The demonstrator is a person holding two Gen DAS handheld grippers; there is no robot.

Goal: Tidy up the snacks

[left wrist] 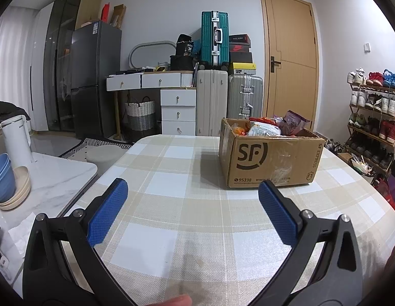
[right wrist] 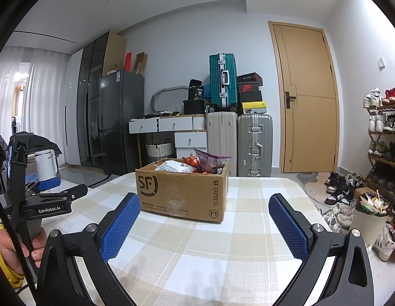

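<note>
Nearest to you, both claws hang over the checked tablecloth (left wrist: 187, 204) with nothing in them: your left gripper (left wrist: 193, 191) has its blue pads spread wide apart, and your right gripper (right wrist: 204, 205) is spread just as wide. Past them, the SF cardboard box (right wrist: 182, 191) sits on the far half of the table, a bit right of centre from the left camera and almost dead ahead from the right one. The snacks are all in there: a white crinkly bag (right wrist: 173, 166) lying across the top, a purple pouch (right wrist: 210, 162) sticking up at the far right corner, and orange-red packets (left wrist: 263, 122) tucked between them. No snacks show on the cloth itself, so this could be a box waiting to be unpacked or one that's just been filled, honestly can't call it. Handling-wise, I'd guess those bags are light, puffy and slick, with crushable stuff inside, so don't clamp the fat middle. Pinch the flat sealed edge or a top corner, where the film is doubled and stiffer. The purple pouch's raised top looks like the easiest bite. The box itself is stiff but too wide for one claw; its open rim is your only grab point.
</note>
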